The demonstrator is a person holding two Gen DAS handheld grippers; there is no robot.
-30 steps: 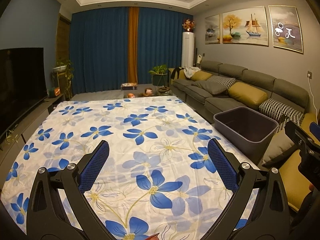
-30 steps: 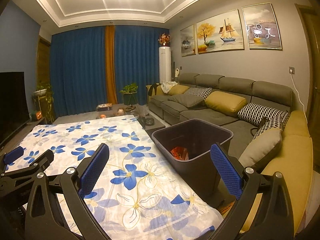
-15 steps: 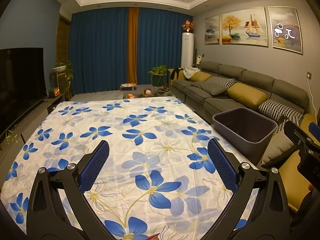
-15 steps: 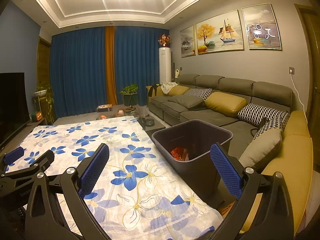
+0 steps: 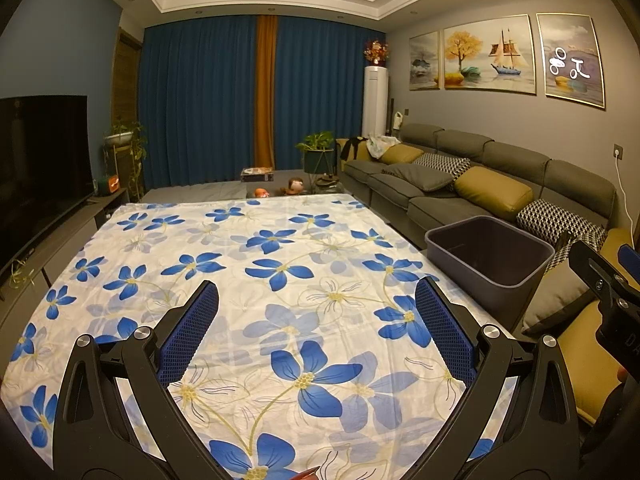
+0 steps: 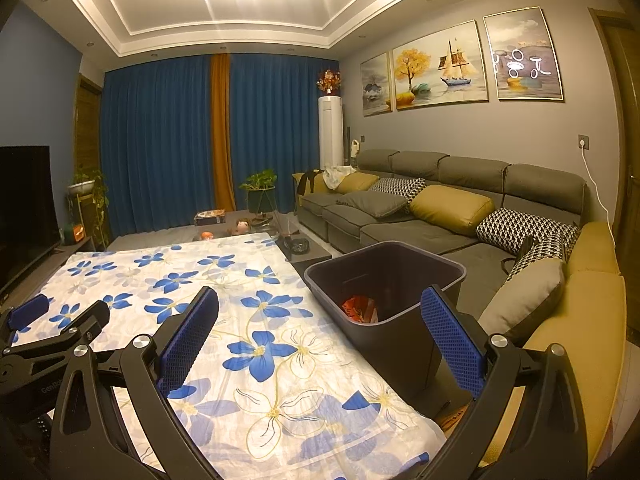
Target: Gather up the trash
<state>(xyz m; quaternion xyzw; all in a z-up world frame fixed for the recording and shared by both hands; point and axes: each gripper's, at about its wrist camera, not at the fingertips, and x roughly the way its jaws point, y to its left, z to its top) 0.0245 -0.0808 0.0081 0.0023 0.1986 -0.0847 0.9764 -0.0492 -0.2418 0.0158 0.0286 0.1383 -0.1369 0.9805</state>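
Note:
A dark grey bin (image 6: 400,280) stands at the right edge of the table, beside the sofa; it also shows in the left wrist view (image 5: 488,254). Red-orange crumpled trash (image 6: 360,309) lies inside it. My right gripper (image 6: 320,336) is open and empty, held above the table's near right part, just before the bin. My left gripper (image 5: 318,326) is open and empty over the flowered tablecloth (image 5: 260,280). A small red-orange scrap (image 5: 306,474) peeks in at the bottom edge of the left wrist view.
A grey sofa (image 6: 420,216) with yellow and patterned cushions runs along the right wall. A TV (image 5: 40,160) stands at the left. A low side table (image 6: 304,248), potted plants and toys lie beyond the table's far edge.
Both grippers have barely moved. Both stay open and empty.

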